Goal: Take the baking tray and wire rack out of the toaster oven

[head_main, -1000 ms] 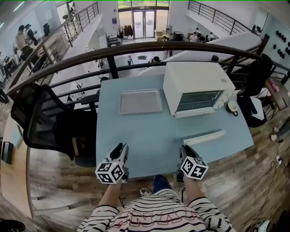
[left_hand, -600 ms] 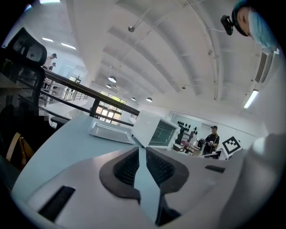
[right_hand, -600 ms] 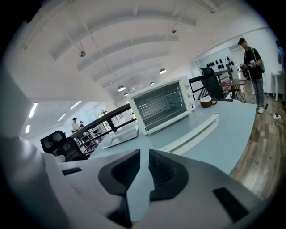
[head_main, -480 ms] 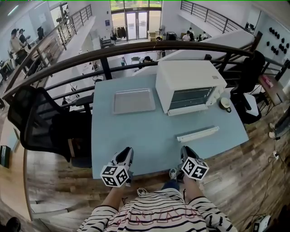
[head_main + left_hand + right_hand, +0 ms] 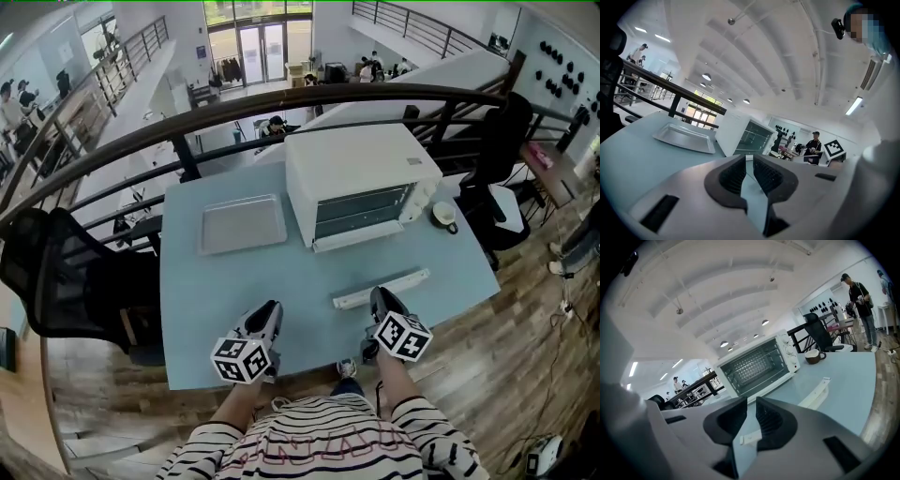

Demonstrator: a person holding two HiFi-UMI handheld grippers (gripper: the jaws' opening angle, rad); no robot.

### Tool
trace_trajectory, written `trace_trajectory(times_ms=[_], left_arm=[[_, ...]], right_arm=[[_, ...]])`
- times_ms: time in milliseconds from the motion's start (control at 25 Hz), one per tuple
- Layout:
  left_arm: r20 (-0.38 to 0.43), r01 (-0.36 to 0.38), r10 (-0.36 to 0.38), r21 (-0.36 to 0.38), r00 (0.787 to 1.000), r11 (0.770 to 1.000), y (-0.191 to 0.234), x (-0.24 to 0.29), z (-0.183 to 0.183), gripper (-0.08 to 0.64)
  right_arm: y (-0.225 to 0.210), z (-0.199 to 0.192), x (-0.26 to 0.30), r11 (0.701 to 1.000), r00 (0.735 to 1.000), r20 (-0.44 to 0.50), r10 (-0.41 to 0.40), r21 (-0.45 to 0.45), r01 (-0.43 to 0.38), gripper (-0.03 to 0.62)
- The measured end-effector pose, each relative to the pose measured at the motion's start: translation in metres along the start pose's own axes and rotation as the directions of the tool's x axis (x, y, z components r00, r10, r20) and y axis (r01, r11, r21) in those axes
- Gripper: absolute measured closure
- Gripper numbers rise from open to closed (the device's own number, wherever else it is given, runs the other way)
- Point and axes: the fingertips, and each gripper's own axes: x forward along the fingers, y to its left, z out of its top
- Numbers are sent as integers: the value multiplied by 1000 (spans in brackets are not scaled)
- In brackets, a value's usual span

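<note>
Baking tray [image 5: 242,225] is already out, flat on the counter [image 5: 216,300] left of the toaster oven [image 5: 361,183]. Wire rack [image 5: 752,365] looks to be inside the oven, behind a door that seems shut, so that half is left. Left gripper [image 5: 271,307] and right gripper [image 5: 380,293] hover well in front of the oven. Both sets of fingers have just been closing and are now nearly together and empty. I can't identify the white strip [image 5: 380,289] in front of the oven.

Wood floor [image 5: 525,375]; curved dark railing [image 5: 281,101]; black mesh chair [image 5: 66,272] left; glass doors [image 5: 248,52] far back.
</note>
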Motion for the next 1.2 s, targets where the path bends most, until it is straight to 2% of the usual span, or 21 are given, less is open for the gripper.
trace_trajectory(times_ms=[320, 560, 760, 920, 1120, 1200], left_arm=[[8, 16, -16, -18, 1000, 1000, -29, 84, 8, 495], [32, 8, -6, -82, 999, 997, -40, 140, 17, 495], [76, -11, 21, -121, 997, 993, -47, 182, 28, 495], [124, -16, 38, -170, 992, 985, -51, 210, 40, 495], [146, -40, 72, -210, 987, 977, -50, 239, 48, 492], [147, -42, 78, -234, 986, 971, -49, 250, 52, 471]], right_arm=[[-50, 50, 43, 997, 998, 26, 49, 59, -50, 522], [-76, 89, 86, 982, 992, 43, 121, 140, -126, 520], [-88, 119, 119, 954, 980, 60, 190, 223, -199, 520], [-98, 139, 144, 919, 969, 74, 237, 305, -249, 520], [-104, 159, 168, 889, 952, 81, 296, 342, -306, 518], [-104, 165, 175, 875, 946, 83, 313, 362, -321, 515]])
